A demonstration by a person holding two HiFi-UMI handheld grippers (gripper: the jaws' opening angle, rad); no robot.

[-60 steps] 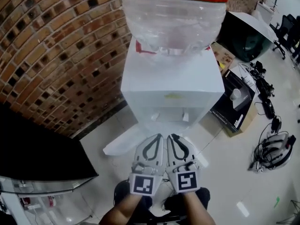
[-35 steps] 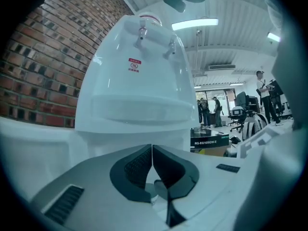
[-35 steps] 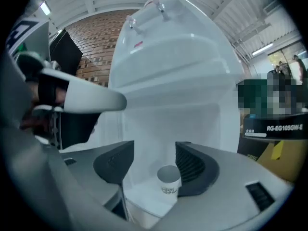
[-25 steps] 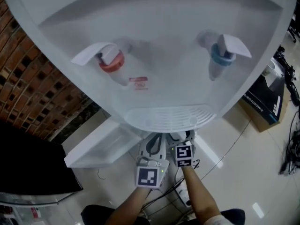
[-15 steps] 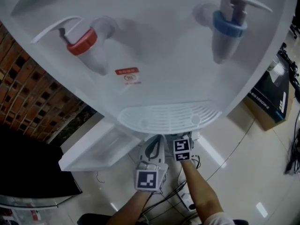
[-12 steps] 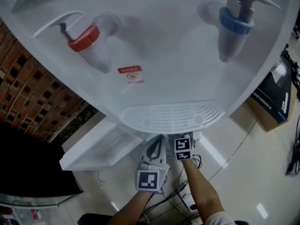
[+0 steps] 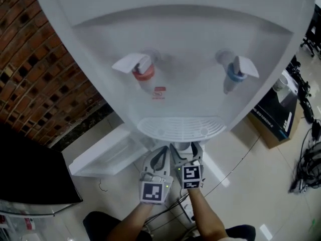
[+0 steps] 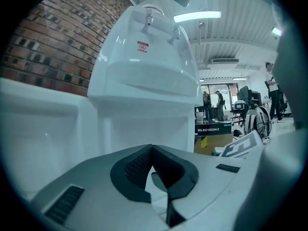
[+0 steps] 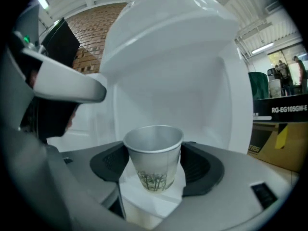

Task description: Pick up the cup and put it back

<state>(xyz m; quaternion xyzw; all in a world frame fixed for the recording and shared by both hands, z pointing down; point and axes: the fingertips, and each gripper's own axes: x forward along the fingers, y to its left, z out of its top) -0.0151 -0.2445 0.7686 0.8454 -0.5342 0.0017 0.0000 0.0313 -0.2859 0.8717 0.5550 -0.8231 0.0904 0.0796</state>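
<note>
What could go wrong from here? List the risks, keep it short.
1. The paper cup sits between the right gripper's fingers. Squeezing too hard may crush it, and too loose a grip may let it tip or slip.
2. The tray appears to overhang both grippers, so a lift could knock the cup's rim against it.
3. The left gripper, shut and empty, lies close beside and could bump the cup.

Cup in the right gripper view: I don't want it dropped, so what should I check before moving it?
1. Cup gripped on both sides by the right hand-held gripper: ok.
2. Cup upright, rim not crushed: ok.
3. Cup empty: cannot tell, its bottom is hidden.
4. Left hand-held gripper empty, jaws together: ok.
5. Water dispenser recess ahead free of obstacles: ok.
</note>
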